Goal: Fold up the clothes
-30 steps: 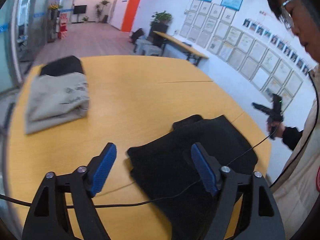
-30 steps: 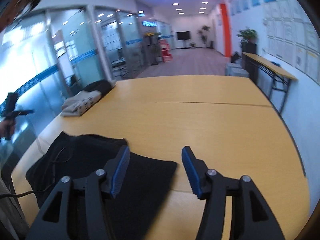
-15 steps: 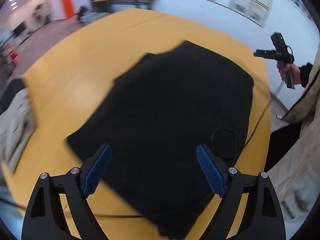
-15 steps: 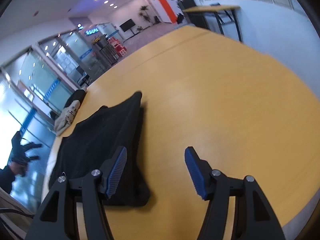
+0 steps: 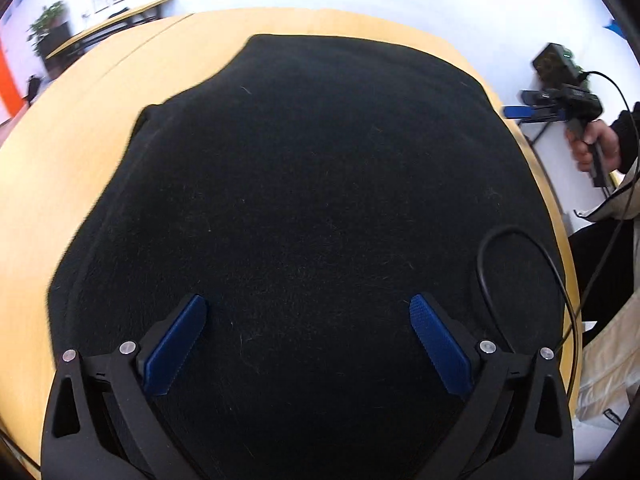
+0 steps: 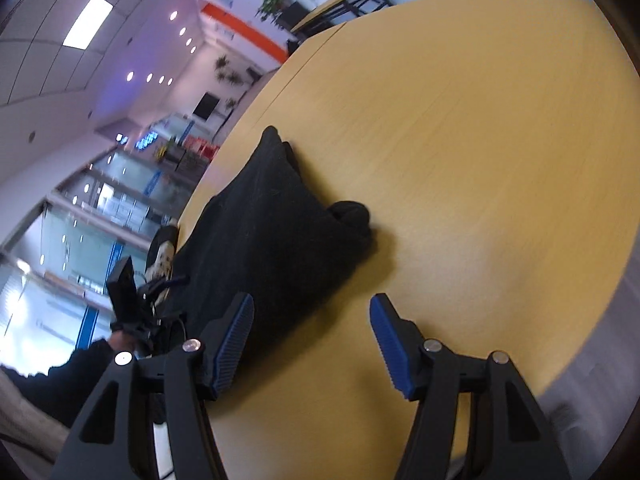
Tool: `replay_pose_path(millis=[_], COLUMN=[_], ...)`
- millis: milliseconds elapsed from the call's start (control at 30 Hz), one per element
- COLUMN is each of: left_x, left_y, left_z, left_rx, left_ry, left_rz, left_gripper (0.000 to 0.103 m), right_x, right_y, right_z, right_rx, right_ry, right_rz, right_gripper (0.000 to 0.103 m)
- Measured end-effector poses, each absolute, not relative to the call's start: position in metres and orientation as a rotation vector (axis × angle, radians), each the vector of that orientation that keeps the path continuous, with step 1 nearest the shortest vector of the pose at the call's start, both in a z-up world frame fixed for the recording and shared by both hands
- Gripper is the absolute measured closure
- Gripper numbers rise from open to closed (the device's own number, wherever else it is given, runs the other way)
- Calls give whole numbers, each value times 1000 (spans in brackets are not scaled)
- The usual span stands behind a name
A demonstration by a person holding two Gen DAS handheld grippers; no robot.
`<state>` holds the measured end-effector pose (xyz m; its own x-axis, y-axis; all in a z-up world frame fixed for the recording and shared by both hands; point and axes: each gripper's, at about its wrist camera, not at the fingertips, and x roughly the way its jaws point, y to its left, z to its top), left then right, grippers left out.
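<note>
White wall (image 5: 460,4) of framed papers, glass partitions (image 6: 100,216) (ceiling lights on).

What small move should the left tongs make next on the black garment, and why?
Probably lower the left tongs straight down and close on the near edge of the black garment. They hang wide open right above the cloth and hold nothing. The right tongs, also open and empty, sit at the garment's edge over the yellow table, so a fold needs a grip first.
</note>
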<state>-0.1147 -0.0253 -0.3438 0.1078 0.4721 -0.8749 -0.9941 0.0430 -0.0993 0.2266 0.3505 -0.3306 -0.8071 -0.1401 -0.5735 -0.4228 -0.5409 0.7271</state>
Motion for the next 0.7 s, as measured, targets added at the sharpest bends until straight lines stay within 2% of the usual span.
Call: replay_pose_path(millis=[167, 367, 400, 433, 500, 567, 700], left_x=[-116, -115, -115, -114, -113, -109, -95], left_y=[-19, -15, -12, -9, -3, 5, 41], left_z=[-350, -350, -350, -349, -348, -341, -302], left_rx=[-858, -839, -840, -843, -849, -839, -719], left_ry=[748, 711, 708, 706, 706, 731, 645], left_rz=[1272, 1308, 1317, 1325, 1340, 1353, 1404], left_gripper=[0, 0, 0, 0, 0, 0, 0], right_x=[184, 151, 149, 147, 143, 140, 132], right_y=[323, 329, 333, 337, 346, 355, 372], right_z=[-356, -357, -358, -358, -360, -361, -364], right_rx=[-794, -666, -672, -679, -692, -705, -728], right_ry=[1456, 1457, 1463, 1469, 1482, 1495, 1521], right_rz=[2398, 2397, 2395, 2394, 2390, 2387, 2382], right_gripper=[37, 34, 41, 56, 65, 66, 66])
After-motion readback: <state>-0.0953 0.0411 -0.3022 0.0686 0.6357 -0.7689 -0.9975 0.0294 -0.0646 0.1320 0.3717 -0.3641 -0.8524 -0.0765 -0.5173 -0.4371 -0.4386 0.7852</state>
